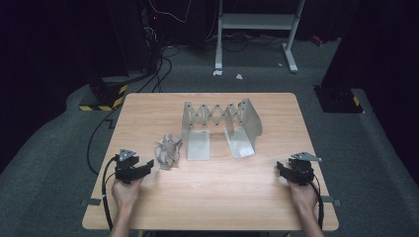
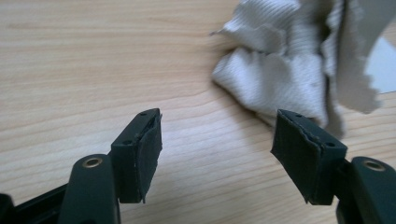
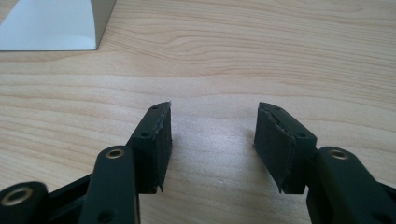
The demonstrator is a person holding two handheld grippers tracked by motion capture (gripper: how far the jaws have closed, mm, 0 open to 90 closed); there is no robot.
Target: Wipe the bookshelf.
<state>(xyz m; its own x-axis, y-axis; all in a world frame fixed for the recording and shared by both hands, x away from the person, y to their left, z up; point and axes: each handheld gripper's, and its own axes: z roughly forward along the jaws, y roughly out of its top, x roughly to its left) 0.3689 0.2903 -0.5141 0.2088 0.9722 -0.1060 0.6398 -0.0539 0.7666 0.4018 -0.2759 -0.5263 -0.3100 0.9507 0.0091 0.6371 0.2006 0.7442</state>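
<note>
A crumpled grey-white cloth (image 1: 167, 150) lies on the wooden table (image 1: 212, 197), left of a metal folding rack (image 1: 220, 128). My left gripper (image 1: 146, 167) sits low over the table just left of the cloth, jaws apart and empty. In the left gripper view the cloth (image 2: 289, 60) bunches beyond the right fingertip (image 2: 303, 149), and I cannot tell whether they touch. My right gripper (image 1: 280, 169) rests near the table's right side, open, with only bare wood between its pads (image 3: 154, 144).
The rack stands mid-table with two flat metal plates (image 1: 198, 144) reaching toward me and a scissor lattice across the back. One plate's corner (image 3: 51, 25) lies ahead of the right gripper. Cables trail off the front edge. Beyond the table are floor cables and a white stand (image 1: 257, 29).
</note>
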